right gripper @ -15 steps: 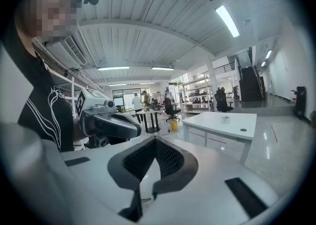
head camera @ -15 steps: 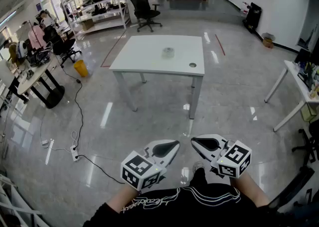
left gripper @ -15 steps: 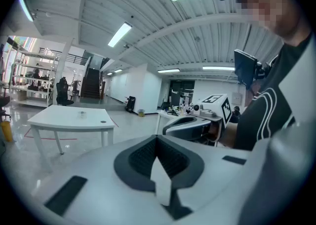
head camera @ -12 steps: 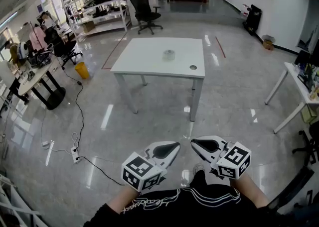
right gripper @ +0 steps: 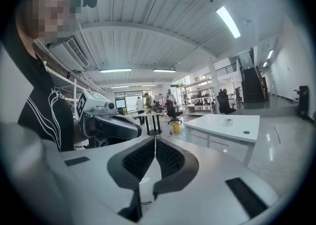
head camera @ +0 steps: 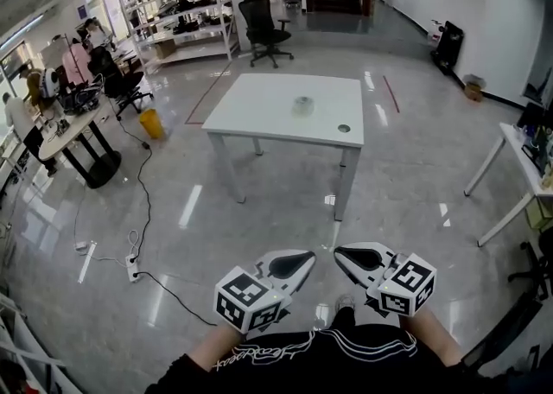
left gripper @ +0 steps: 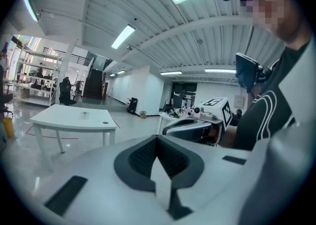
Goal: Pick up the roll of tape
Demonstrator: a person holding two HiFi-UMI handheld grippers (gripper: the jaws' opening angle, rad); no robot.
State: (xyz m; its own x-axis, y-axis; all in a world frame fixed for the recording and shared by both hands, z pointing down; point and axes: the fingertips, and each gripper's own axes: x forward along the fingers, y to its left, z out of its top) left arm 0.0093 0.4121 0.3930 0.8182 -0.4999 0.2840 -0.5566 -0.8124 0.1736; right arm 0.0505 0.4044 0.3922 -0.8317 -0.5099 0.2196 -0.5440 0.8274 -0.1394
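Note:
The roll of tape (head camera: pixel 302 105) is a small pale, see-through ring lying near the middle of a white table (head camera: pixel 259 116) some way ahead across the floor. Both grippers are held low in front of the person's body, far short of the table. My left gripper (head camera: pixel 302 257) is shut with nothing in it, and so is my right gripper (head camera: pixel 339 252) beside it. In the left gripper view the tape (left gripper: pixel 85 115) is a speck on the table (left gripper: pixel 64 119) beyond the closed left gripper (left gripper: pixel 157 139). In the right gripper view the tape (right gripper: pixel 228 122) sits on the table (right gripper: pixel 237 124) past the closed right gripper (right gripper: pixel 155 142).
A dark cable hole (head camera: pixel 344 129) sits near the table's right front corner. A black office chair (head camera: pixel 266 28) and shelving (head camera: pixel 186 12) stand behind. A yellow bin (head camera: pixel 152 122), a floor cable with power strip (head camera: pixel 133 270), a left desk (head camera: pixel 73 129) and a right-hand table (head camera: pixel 518 159) flank the glossy floor.
The table and tape have slid lower and slightly right in the head view and look a little nearer. Both grippers keep the same shut pose in front of the body.

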